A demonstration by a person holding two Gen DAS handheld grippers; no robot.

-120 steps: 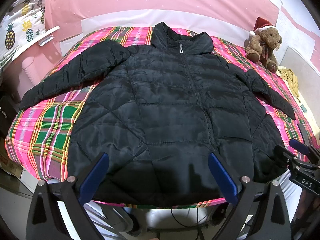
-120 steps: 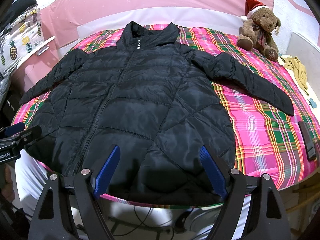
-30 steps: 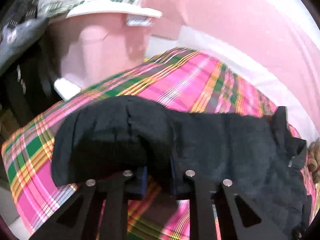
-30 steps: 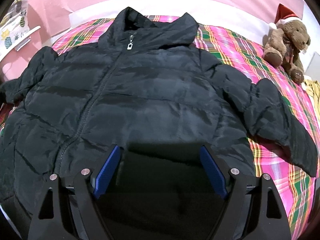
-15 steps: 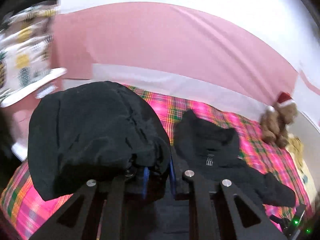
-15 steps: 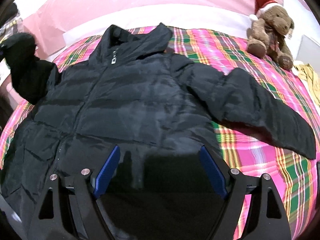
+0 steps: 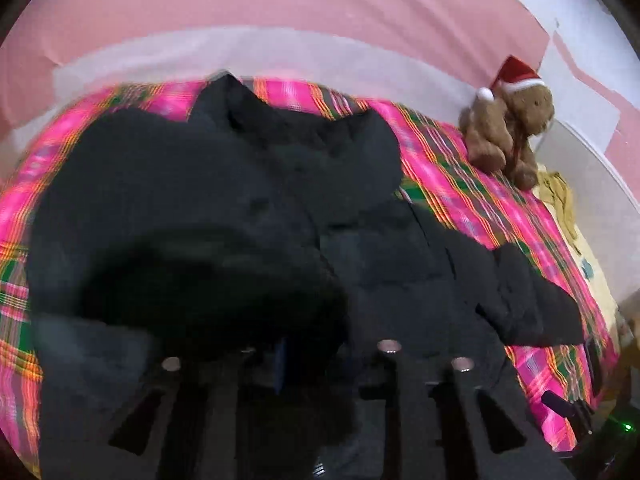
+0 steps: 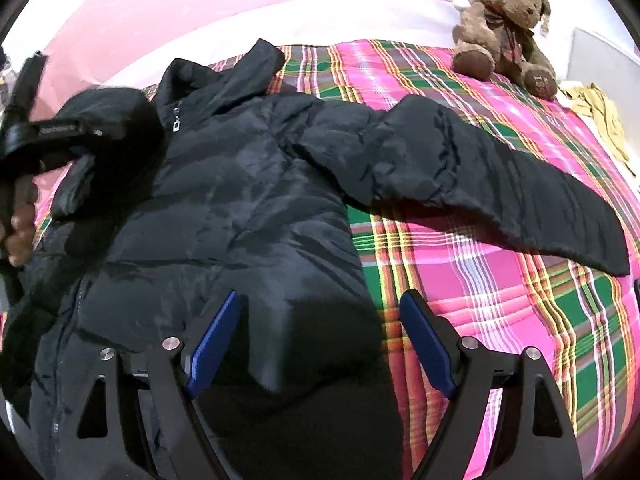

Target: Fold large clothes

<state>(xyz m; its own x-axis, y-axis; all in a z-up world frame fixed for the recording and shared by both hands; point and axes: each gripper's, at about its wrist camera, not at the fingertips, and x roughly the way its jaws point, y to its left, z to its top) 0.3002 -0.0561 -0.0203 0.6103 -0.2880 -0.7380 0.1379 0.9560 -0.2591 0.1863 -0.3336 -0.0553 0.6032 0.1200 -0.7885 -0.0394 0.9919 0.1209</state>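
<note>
While the black puffer jacket (image 8: 240, 208) lies face up on the plaid bedspread (image 8: 500, 280), the left gripper (image 7: 316, 360) carries one sleeve (image 7: 188, 248) over the chest; its jaws have just been parting, with cloth between them, though blur hides whether they grip. Good practice lays this sleeve flat across the zip before letting go. The right gripper (image 8: 320, 340) hovers agape and empty. Only the right wrist view shows the other sleeve (image 8: 500, 184) outstretched, and the hand (image 8: 20, 216) holding the left tool.

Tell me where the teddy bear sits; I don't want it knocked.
The teddy bear sits at the bed's far right corner, beyond the jacket's outstretched sleeve.
</note>
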